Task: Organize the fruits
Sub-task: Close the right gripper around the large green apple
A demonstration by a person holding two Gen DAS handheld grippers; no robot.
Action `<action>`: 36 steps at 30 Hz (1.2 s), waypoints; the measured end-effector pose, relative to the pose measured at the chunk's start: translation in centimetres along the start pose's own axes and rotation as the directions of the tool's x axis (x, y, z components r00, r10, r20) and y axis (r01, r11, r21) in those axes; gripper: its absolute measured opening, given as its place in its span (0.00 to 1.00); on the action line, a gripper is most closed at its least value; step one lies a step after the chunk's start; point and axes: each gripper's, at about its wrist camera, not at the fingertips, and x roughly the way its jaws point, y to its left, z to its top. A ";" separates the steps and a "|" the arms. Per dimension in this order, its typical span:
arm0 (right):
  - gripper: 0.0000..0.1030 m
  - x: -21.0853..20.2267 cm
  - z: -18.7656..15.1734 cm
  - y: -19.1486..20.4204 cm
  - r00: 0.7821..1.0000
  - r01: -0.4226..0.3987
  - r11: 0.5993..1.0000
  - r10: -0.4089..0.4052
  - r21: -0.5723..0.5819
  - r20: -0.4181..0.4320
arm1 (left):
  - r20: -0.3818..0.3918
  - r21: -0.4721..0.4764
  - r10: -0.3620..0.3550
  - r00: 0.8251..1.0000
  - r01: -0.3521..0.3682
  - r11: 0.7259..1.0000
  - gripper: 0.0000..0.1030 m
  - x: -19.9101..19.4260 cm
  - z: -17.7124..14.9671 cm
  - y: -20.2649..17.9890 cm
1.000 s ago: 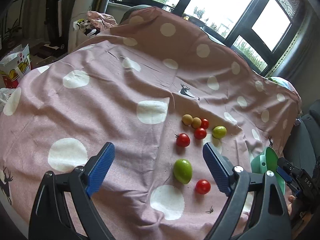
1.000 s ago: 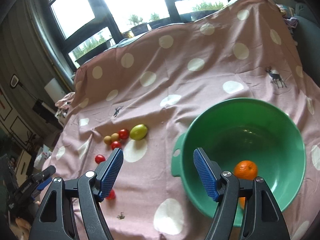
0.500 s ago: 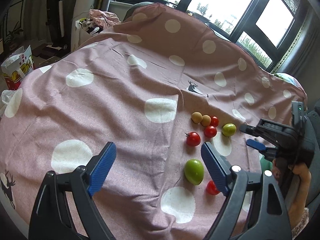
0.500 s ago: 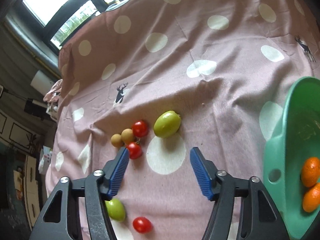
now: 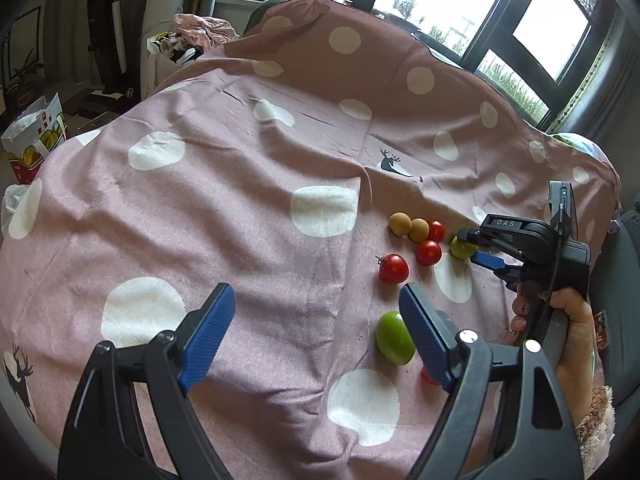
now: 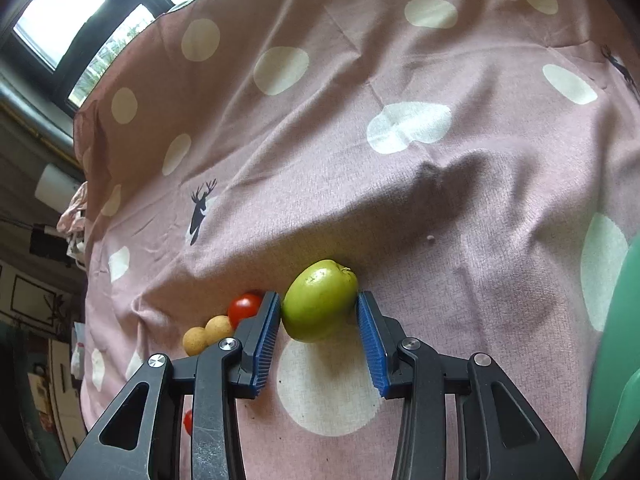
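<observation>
Overhead, pink polka-dot cloth (image 5: 224,208), bright windows (image 5: 448,4) behind, paper bag (image 5: 34,140) aside.

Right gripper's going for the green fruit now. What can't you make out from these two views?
- Green bowl, right wrist view: cut off by the edge, contents unseen.
- Red tomato, left wrist view: mostly behind the left gripper's finger.
- Right gripper, closing around the green fruit: whether both pads press it yet is unclear.

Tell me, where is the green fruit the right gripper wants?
In the right wrist view, the green fruit lies on the spotted cloth between the closing right gripper's fingers, beside a red tomato.
</observation>
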 end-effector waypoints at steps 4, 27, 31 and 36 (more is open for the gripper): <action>0.39 -0.5 -0.3 0.0 1.000 -0.002 0.999 0.001 -0.042 -0.007 | -0.015 0.009 -0.021 1.000 0.021 1.000 0.81 0.2 -0.2 -0.4; 0.39 -7.4 -10.8 -3.6 0.964 -0.143 0.948 0.068 -0.284 -0.259 | -0.131 0.115 -0.114 0.985 0.129 0.985 0.81 1.8 -2.8 -5.1; 0.39 -7.8 -10.8 -3.2 0.968 -0.105 0.947 0.028 -0.303 -0.248 | -0.153 0.129 -0.153 0.976 0.173 0.976 0.79 1.9 -3.2 -6.0; 0.51 -9.8 -9.5 -3.4 0.985 -0.099 0.958 0.055 -0.270 -0.165 | -0.193 0.121 -0.214 0.958 0.240 0.963 0.72 2.2 -3.8 -7.0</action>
